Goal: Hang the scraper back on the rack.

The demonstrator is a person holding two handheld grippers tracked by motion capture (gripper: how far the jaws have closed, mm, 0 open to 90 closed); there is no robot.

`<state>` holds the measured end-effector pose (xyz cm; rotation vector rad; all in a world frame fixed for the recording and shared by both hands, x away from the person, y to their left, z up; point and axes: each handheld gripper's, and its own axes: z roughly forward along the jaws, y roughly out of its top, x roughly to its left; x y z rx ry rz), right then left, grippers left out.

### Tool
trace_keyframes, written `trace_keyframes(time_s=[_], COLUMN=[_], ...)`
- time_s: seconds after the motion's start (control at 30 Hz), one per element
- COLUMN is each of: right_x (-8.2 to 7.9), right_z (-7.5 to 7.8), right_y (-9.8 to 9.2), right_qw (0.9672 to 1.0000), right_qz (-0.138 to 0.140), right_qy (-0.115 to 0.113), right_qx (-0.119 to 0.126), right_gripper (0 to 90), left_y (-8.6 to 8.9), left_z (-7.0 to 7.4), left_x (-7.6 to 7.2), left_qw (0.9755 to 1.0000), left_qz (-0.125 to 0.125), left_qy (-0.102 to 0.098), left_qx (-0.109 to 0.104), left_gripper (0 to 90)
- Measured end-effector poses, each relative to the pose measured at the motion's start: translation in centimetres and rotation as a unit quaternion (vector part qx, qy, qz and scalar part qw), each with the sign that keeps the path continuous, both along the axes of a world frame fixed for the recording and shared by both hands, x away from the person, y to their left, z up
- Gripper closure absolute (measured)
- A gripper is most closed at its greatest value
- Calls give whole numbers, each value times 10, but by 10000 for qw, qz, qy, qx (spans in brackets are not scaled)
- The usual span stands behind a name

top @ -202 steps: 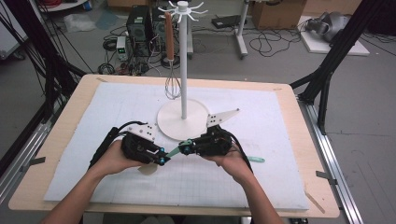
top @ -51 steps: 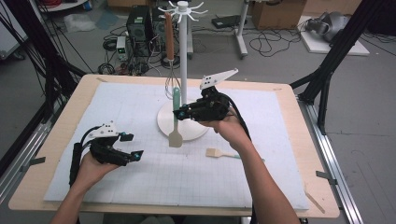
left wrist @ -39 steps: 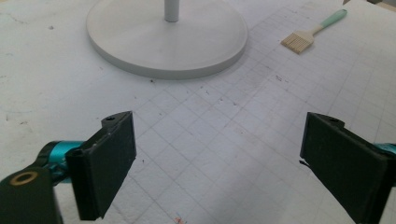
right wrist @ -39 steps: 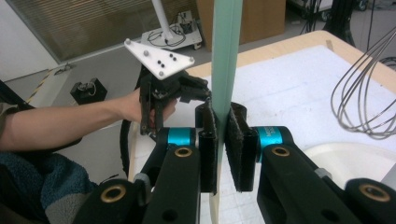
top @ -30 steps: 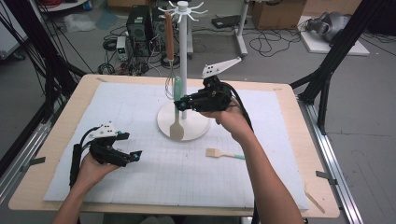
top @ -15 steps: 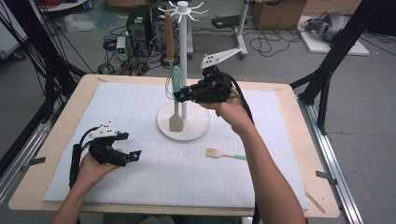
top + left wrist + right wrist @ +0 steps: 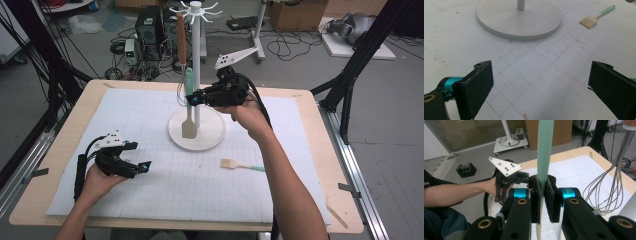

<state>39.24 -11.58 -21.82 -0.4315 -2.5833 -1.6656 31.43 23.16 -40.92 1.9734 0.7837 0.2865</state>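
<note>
A spatula (image 7: 188, 125) with a mint-green handle and a beige blade hangs upright beside the pole of a white hook stand (image 7: 196, 50). My right gripper (image 7: 190, 98) is shut on its handle, above the stand's round base (image 7: 212, 135). In the right gripper view the handle (image 7: 545, 150) rises straight up between the pressed pads of my right gripper (image 7: 542, 192). My left gripper (image 7: 145, 166) rests low at the mat's front left, open. In its own view my left gripper (image 7: 540, 82) has wide-apart jaws with bare mat between them.
A whisk (image 7: 181, 40) with a brown handle hangs from the stand's hooks, close to the spatula; its wires (image 7: 609, 192) are right of my jaws. A small mint-handled brush (image 7: 241, 165) lies on the gridded mat right of the base. Cables and equipment crowd the floor behind the table.
My right gripper has lifted the spatula higher along the stand's pole and slightly back. The left gripper has stayed at the front left, open.
</note>
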Motion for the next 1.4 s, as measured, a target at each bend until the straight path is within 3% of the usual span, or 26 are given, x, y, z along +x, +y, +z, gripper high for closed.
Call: trace_keyframes(time_s=[0.77,1.4], right_x=[20,31], right_z=[29,73], right_y=[-1,3], right_qw=[9999,9996], right_qz=[-132,-220], right_qy=[-46,-161], right_qx=[-11,10], right_gripper=[836,836], left_y=[2,2], left_z=[0,0], left_x=[0,0], left_qw=[10000,10000], left_qz=[13,18], left_qy=[0,7], left_qx=[-17,-49], left_gripper=[66,65])
